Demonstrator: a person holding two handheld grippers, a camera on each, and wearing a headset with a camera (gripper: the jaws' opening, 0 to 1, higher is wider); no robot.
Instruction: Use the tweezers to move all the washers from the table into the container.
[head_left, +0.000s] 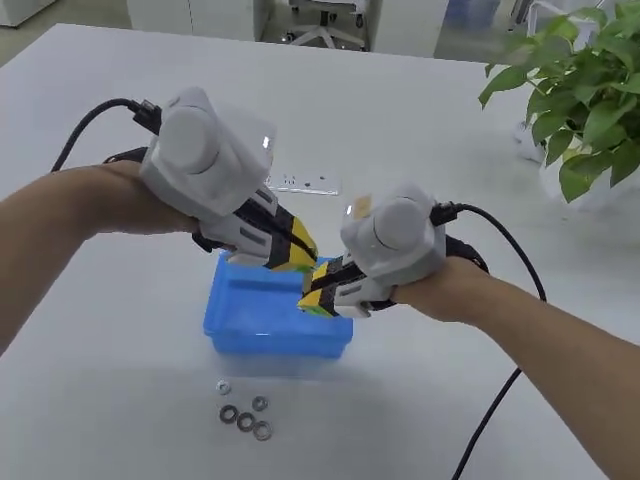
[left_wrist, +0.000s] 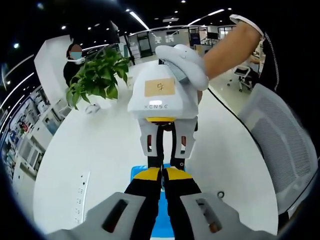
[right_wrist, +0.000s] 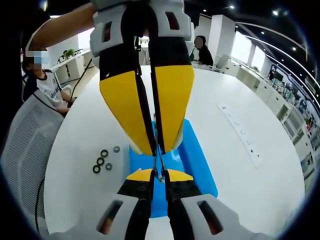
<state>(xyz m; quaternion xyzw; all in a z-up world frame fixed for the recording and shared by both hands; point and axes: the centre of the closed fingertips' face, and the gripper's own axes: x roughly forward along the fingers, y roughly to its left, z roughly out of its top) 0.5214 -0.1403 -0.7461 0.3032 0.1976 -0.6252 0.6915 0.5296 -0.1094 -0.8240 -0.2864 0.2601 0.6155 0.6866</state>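
Note:
A blue container (head_left: 250, 305) sits on the white table, with several metal washers (head_left: 245, 412) lying loose just in front of it. My left gripper (head_left: 300, 255) and right gripper (head_left: 316, 297) meet tip to tip above the container. In the right gripper view, thin metal tweezers (right_wrist: 158, 170) run between the left gripper's yellow jaws and into my own jaws (right_wrist: 159, 176); both pairs are closed on them. The washers (right_wrist: 102, 160) lie left of the container (right_wrist: 200, 167) there. In the left gripper view my jaws (left_wrist: 162, 175) touch the right gripper's, over the container (left_wrist: 138, 172), with one washer (left_wrist: 220, 194) visible.
A white power strip (head_left: 300, 183) lies behind the container. A potted green plant (head_left: 585, 100) stands at the table's far right. Black cables trail from both grippers. A grey mesh chair (left_wrist: 285, 145) stands beside the table. People sit in the room beyond.

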